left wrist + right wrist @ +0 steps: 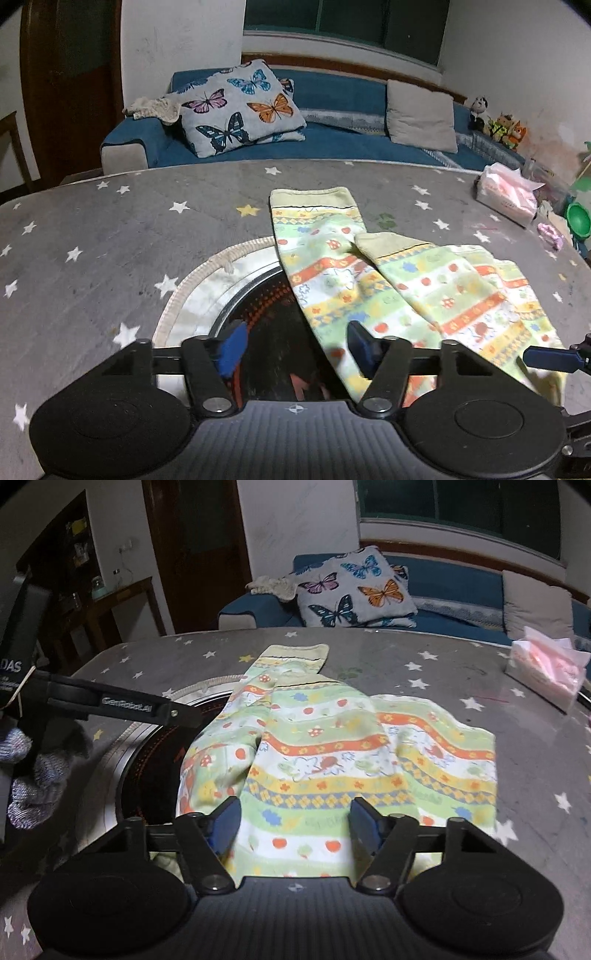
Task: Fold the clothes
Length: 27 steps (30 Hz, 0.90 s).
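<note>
Left wrist view: left hand-held gripper [295, 347] nearest, blue pads spread wide, nothing between them. It hovers over the round black glass cooktop inset [266, 332] in the grey star-print bench [92, 229]. The small patterned children's trousers, green, yellow and orange stripes [388, 288], lie flat on the bench with both cuffs pointing away; the near leg drapes across the inset's right part and passes under the right pad. A blue fingertip of the other gripper pokes in at the right edge.

Right wrist view: right hand-held gripper [293, 825] also spread wide, holding nothing, over the trousers' near waist end [314, 775]. Legs overlap, the fabric is wrinkled. Pink tissue pack [546, 668] sits well apart, far right.

Risks, as I judge them:
- One leg lies over the other, so a pinch may catch a single layer and the fold goes skewed.
- Fabric over the inset rim could snag or slide on glass.

Hard to tell: the waistband edge is hidden under both gripper bodies; whether either pad touches cloth is unclear.
</note>
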{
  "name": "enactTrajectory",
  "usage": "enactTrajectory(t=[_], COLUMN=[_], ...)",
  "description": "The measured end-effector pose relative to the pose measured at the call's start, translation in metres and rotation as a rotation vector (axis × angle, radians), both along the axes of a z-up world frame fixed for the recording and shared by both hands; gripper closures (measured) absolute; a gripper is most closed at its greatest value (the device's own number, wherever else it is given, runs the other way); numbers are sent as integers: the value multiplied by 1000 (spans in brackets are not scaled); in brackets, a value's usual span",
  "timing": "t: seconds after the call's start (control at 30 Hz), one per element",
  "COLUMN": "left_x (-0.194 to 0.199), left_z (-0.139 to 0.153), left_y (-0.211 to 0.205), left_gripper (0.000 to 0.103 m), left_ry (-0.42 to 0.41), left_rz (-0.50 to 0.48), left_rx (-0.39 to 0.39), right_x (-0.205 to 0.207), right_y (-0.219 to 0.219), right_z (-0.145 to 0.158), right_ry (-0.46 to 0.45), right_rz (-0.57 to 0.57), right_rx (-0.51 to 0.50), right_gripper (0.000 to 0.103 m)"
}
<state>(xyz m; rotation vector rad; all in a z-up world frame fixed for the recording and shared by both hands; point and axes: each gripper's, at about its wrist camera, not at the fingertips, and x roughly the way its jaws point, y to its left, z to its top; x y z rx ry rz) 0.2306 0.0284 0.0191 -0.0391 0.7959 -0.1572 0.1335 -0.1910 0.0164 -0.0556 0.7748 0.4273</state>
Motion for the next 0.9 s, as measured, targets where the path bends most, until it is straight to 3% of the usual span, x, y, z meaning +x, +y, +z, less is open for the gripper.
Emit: enactTrajectory(t=[0.5, 0.77, 0.9], left_x=[93, 140, 147], left_z=[-12, -21, -23], left_y=[-4, -9, -10], left_gripper=[49, 58, 73], left_ry=[-9, -12, -20], left_rz=[14, 3, -21], left_rx=[23, 62, 63], right_x=[57, 76, 89], right_y=[-6, 6, 21], right_z=[1, 4, 3], right_ry=[-7, -12, -9], right_rz=[-46, -3, 29], right_rx=[26, 58, 57], right_gripper=[46, 52, 55])
